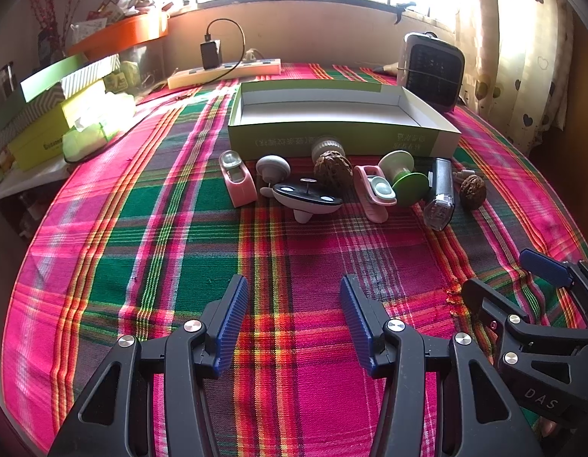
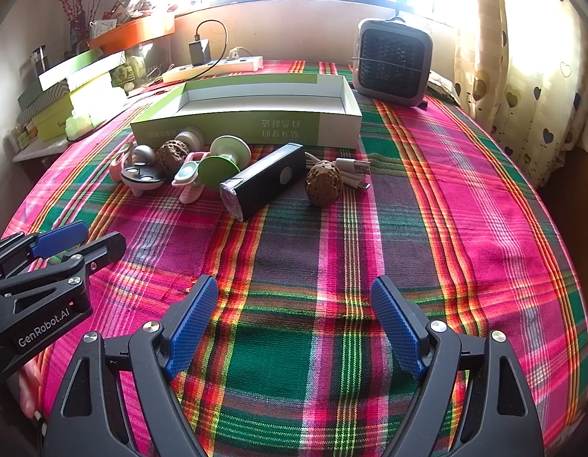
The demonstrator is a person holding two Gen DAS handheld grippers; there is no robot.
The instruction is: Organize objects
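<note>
An open green-and-white cardboard box (image 1: pixel 343 137) (image 2: pixel 252 127) lies on the plaid cloth. In front of it is a row of small objects: a pink clip (image 1: pixel 237 179), a grey knob (image 1: pixel 273 167), a black-and-white oval gadget (image 1: pixel 307 198) (image 2: pixel 141 179), a walnut (image 1: pixel 332 171) (image 2: pixel 174 156), a second pink clip (image 1: pixel 374 190) (image 2: pixel 189 179), a green spool (image 1: pixel 404 179) (image 2: pixel 223 162), a black rectangular device (image 1: pixel 440 192) (image 2: pixel 265 181), another walnut (image 1: pixel 473 190) (image 2: pixel 323 182) and a white USB cable (image 2: pixel 353 173). My left gripper (image 1: pixel 294 320) and right gripper (image 2: pixel 294 323) are open and empty, well short of the row.
A grey fan heater (image 1: pixel 433 70) (image 2: pixel 393 63) stands at the back right. A power strip with a charger (image 1: pixel 225 70) (image 2: pixel 214 66) lies behind the box. Stacked green boxes (image 1: pixel 61 114) sit at the left edge. A curtain (image 2: pixel 522 76) hangs on the right.
</note>
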